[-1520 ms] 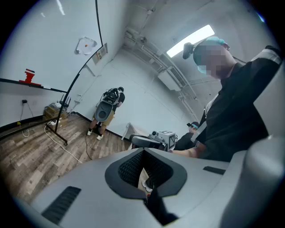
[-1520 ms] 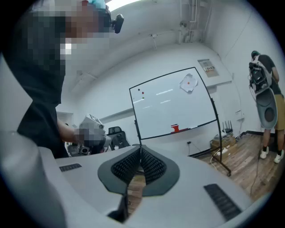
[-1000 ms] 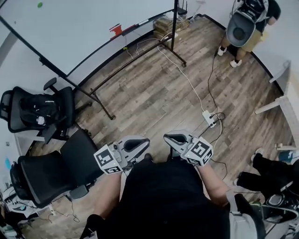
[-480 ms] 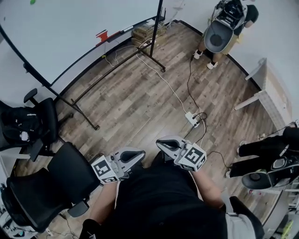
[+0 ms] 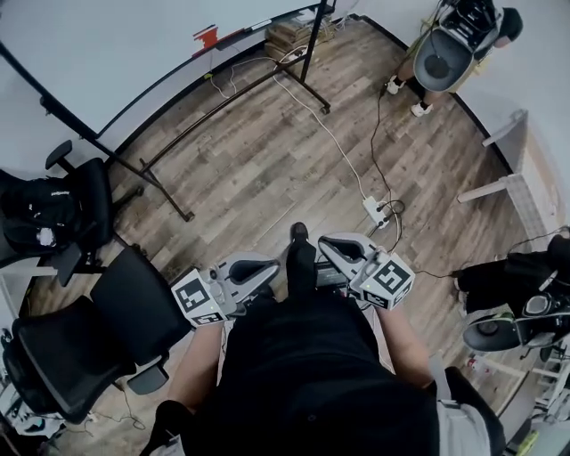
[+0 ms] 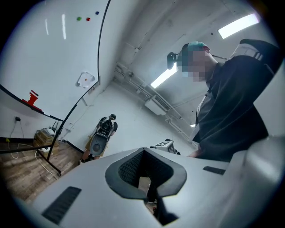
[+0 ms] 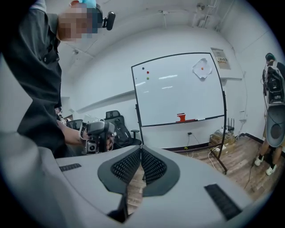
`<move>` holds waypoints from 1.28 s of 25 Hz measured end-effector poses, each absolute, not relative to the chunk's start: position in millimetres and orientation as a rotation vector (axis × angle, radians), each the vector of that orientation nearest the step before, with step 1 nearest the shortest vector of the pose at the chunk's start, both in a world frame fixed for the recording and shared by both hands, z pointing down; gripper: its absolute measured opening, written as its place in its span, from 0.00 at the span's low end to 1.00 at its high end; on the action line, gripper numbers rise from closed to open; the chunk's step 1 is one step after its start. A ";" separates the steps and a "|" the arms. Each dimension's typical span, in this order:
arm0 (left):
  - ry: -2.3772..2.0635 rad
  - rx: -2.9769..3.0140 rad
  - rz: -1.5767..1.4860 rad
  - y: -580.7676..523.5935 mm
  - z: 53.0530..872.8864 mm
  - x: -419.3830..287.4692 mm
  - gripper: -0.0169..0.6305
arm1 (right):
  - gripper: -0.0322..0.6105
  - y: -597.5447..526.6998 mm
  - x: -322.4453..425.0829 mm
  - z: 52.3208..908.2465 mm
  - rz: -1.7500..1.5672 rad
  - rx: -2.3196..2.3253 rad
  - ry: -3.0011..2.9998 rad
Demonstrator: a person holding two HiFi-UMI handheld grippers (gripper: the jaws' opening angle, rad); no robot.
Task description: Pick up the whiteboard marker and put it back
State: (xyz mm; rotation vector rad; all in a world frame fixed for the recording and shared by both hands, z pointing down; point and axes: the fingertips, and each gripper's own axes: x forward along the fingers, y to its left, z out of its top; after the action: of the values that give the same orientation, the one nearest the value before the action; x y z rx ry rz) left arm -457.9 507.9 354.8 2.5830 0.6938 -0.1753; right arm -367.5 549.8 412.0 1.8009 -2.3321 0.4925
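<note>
The whiteboard (image 5: 107, 53) stands at the far left on a black wheeled frame. Its tray (image 5: 240, 34) carries a red eraser (image 5: 207, 36) and a thin pale item (image 5: 259, 24) that may be the marker; it is too small to tell. In the right gripper view the same board (image 7: 178, 93) shows with the red eraser (image 7: 181, 117) on its ledge. My left gripper (image 5: 265, 269) and right gripper (image 5: 328, 246) are held close to my body, far from the board. Both are shut with nothing between the jaws (image 6: 143, 150) (image 7: 140, 152).
Black office chairs (image 5: 80, 338) (image 5: 53, 214) stand at my left. A white power strip (image 5: 374, 210) and its cables lie on the wood floor ahead. A person carrying a grey chair (image 5: 441, 58) stands at the far right. Flat boxes (image 5: 294, 31) lie by the board's leg.
The view has swung as I walk. A black shoe now shows between the two grippers. Both grippers stay shut in front of my body.
</note>
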 end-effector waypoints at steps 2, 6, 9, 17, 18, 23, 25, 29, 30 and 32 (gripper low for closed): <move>0.647 2.589 -0.159 498.2 358.9 -446.5 0.04 | 0.08 536.9 -351.2 415.0 0.492 1.801 -2.354; 0.522 2.640 -0.159 467.1 366.0 -409.0 0.04 | 0.08 505.9 -307.8 419.5 0.482 1.801 -2.405; 0.491 2.669 -0.144 446.8 367.0 -366.0 0.04 | 0.08 487.1 -263.8 426.1 0.489 1.813 -2.431; 0.365 2.665 -0.066 388.5 360.0 -226.9 0.04 | 0.08 451.1 -146.8 409.5 0.464 1.706 -2.543; 0.354 2.671 -0.067 384.6 354.8 -214.1 0.04 | 0.08 448.6 -136.6 407.5 0.470 1.687 -2.562; 0.232 2.730 -0.073 364.0 337.8 -166.8 0.04 | 0.08 433.2 -92.8 404.4 0.507 1.654 -2.640; 0.198 2.734 -0.065 356.8 337.2 -157.7 0.04 | 0.08 424.3 -81.7 404.1 0.533 1.647 -2.669; 0.156 2.726 -0.054 333.0 340.8 -146.4 0.04 | 0.08 392.6 -70.6 396.9 0.584 1.640 -2.756; 0.149 2.721 -0.058 326.3 341.8 -144.0 0.04 | 0.08 384.2 -72.7 395.3 0.571 1.620 -2.765; 0.149 2.718 -0.067 315.1 343.3 -137.1 0.04 | 0.08 372.1 -77.4 391.1 0.531 1.580 -2.782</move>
State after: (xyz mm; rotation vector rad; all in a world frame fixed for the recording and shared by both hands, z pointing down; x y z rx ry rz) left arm -137.1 315.1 343.3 2.7179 0.1489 -0.0672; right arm -77.4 372.1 391.1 1.5803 -2.7819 0.5307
